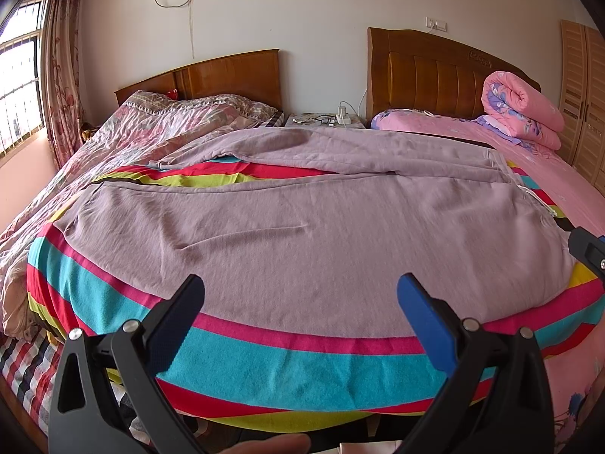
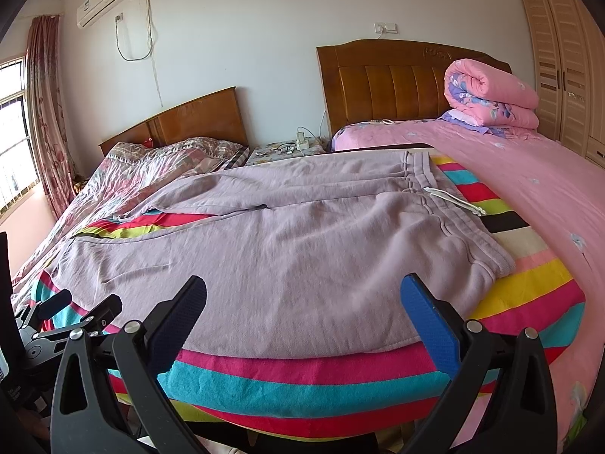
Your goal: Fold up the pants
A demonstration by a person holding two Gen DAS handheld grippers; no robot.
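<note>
Mauve sweatpants [image 1: 302, 219] lie flat and spread out on a bright striped blanket [image 1: 264, 363], waistband with a white drawstring [image 1: 537, 198] to the right, two legs running left. They also show in the right wrist view [image 2: 287, 249]. My left gripper [image 1: 300, 295] is open and empty, hovering at the near edge of the pants' front leg. My right gripper [image 2: 304, 295] is open and empty at the near edge, closer to the waistband [image 2: 453, 219]. The left gripper also shows at the left edge of the right wrist view [image 2: 68, 314].
The striped blanket [image 2: 529, 287] lies across two adjoining beds. A patterned quilt [image 1: 159, 125] lies on the left bed; a rolled pink quilt [image 1: 522, 109] lies on the pink right bed. A nightstand [image 1: 325, 119] with chargers stands between the headboards. A wardrobe [image 2: 563, 68] stands right.
</note>
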